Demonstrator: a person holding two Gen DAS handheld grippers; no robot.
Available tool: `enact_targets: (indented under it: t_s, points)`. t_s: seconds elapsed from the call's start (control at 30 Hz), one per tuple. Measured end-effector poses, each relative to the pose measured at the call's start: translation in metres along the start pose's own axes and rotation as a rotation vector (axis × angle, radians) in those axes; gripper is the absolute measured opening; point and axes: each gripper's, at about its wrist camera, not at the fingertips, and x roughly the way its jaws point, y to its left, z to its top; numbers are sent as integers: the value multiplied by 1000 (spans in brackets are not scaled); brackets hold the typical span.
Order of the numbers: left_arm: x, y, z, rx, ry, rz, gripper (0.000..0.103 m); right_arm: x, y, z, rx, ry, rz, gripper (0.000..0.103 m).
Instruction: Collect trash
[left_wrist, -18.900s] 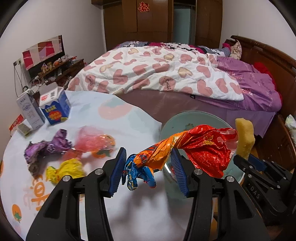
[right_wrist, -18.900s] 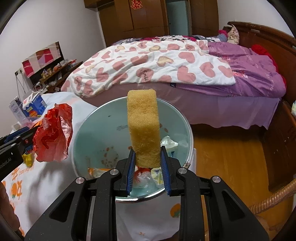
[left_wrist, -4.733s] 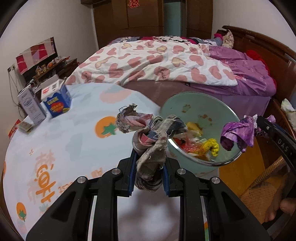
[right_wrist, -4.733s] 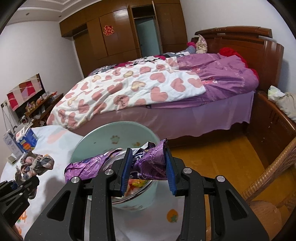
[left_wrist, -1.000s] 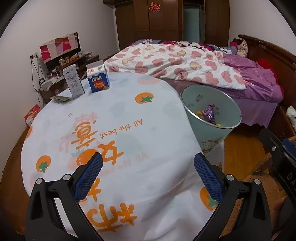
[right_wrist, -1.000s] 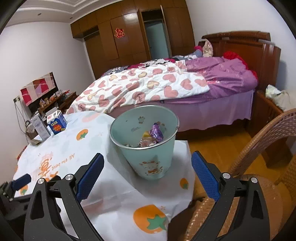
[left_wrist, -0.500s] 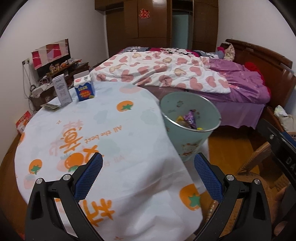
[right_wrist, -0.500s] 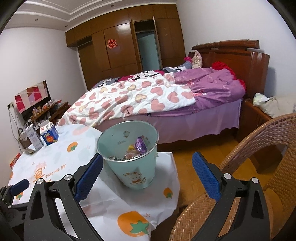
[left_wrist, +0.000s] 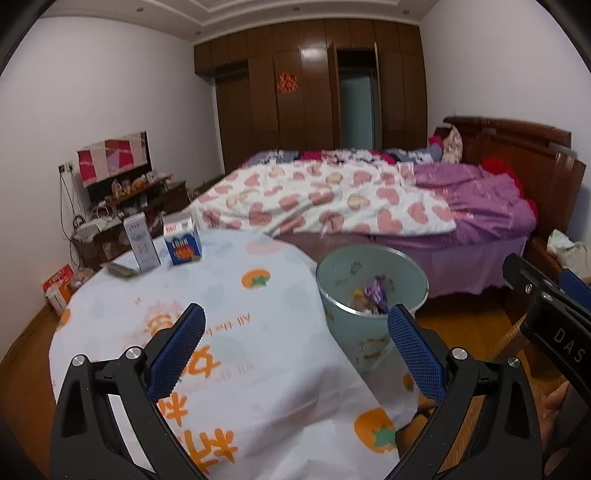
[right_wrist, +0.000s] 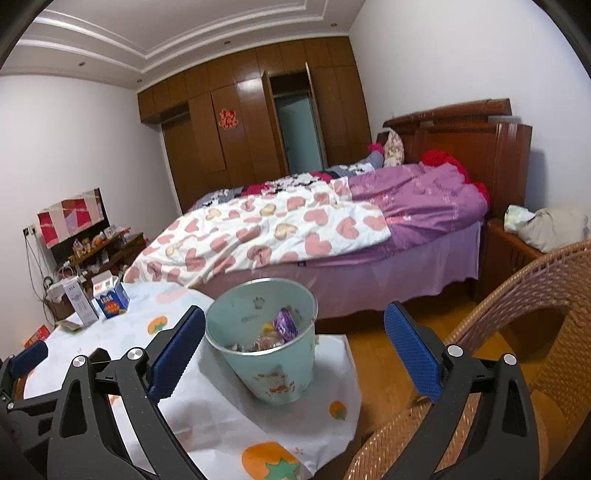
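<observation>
Looks basically done: both the left gripper (left_wrist: 295, 349) and right gripper (right_wrist: 293, 350) hang wide open and empty, with the bin (right_wrist: 266, 363) just ahead between the right one's fingers, wrappers (right_wrist: 284, 325) inside since the tablecloth (left_wrist: 229, 295) has no trash.

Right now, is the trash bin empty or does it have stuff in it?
It has stuff in it. The trash bin stands upright, and a purple wrapper and other crumpled wrappers show below its rim.
</observation>
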Motion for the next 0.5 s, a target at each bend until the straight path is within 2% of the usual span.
enact_targets:
  t_s: [0.27,0.5]
  points:
    - [-20,8,20,-30,-94,11,97,-24,2,13,-15,-79,12,97]
    - [-28,12,32,-65,-132,-4,97,-42,1,20,-23,-178,-9,98]
